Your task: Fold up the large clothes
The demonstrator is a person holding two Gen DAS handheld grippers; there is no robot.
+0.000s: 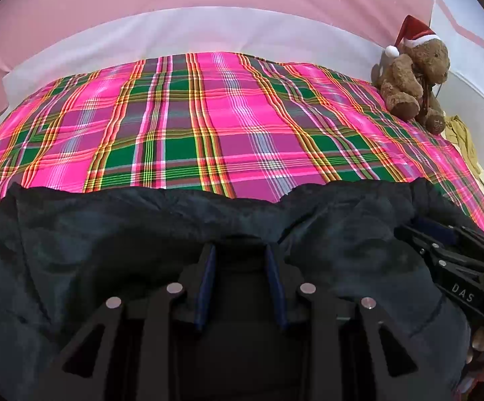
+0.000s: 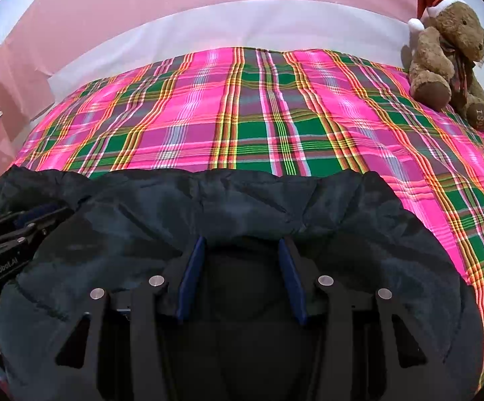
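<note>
Both grippers sit down on the dark puffy jacket (image 1: 141,234) at the near edge of the bed, over the plaid blanket (image 1: 208,117). Left gripper (image 1: 240,254) and right gripper (image 2: 242,245) each pinch a bunch of fabric, jaws partway closed. Looks like mid-fold; next I'd carry it toward the far edge. Plenty of open blanket ahead, only the teddy bear (image 2: 449,53) in the far right corner.
</note>
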